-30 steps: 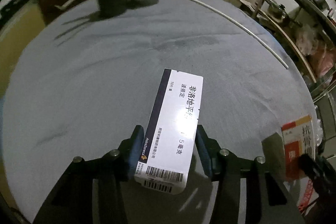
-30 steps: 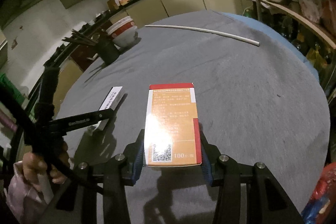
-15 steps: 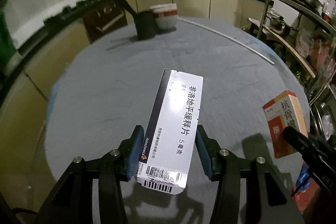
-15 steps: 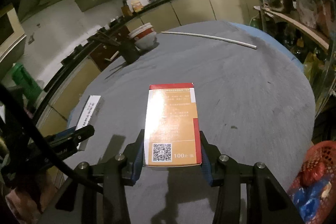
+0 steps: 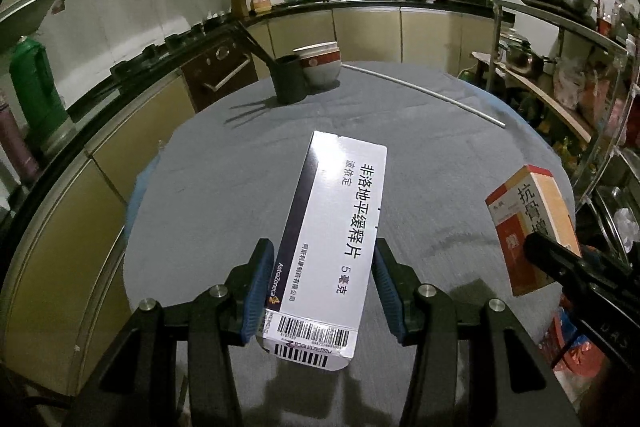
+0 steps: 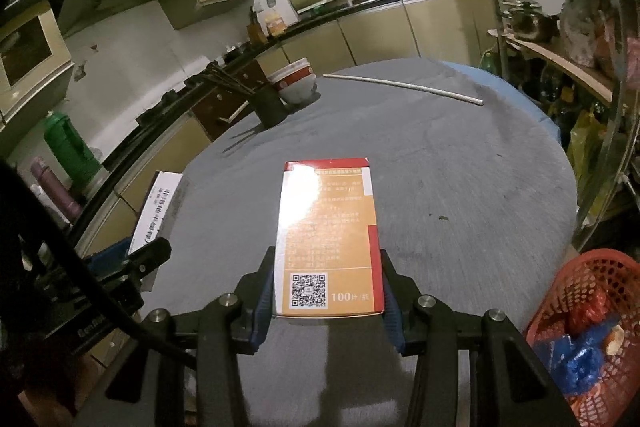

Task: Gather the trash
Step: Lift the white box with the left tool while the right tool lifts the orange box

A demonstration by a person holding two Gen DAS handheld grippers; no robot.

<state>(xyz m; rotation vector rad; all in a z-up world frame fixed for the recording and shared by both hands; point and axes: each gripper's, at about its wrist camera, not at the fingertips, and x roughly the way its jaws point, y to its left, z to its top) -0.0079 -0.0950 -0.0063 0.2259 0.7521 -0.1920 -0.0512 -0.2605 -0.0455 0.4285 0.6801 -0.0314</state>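
My left gripper (image 5: 322, 291) is shut on a long white medicine box (image 5: 332, 239) with a dark side stripe and a barcode, held above the grey round table (image 5: 240, 167). My right gripper (image 6: 326, 295) is shut on an orange and red medicine box (image 6: 328, 235) with a QR code, also held above the table. The orange box also shows at the right of the left wrist view (image 5: 532, 227), and the white box at the left of the right wrist view (image 6: 158, 211). A red mesh trash basket (image 6: 580, 339) holding wrappers sits low at the right, beside the table.
At the table's far side stand a dark chopstick holder (image 5: 290, 79), stacked red-rimmed bowls (image 5: 320, 63) and a long white rod (image 5: 420, 93). Kitchen cabinets (image 5: 400, 35) run behind and to the left. A metal shelf rack (image 5: 580, 75) with pots stands at the right.
Both grippers have risen and pulled back from the table with their boxes still held. The table looks smaller and farther, and the red basket has come into the right wrist view.
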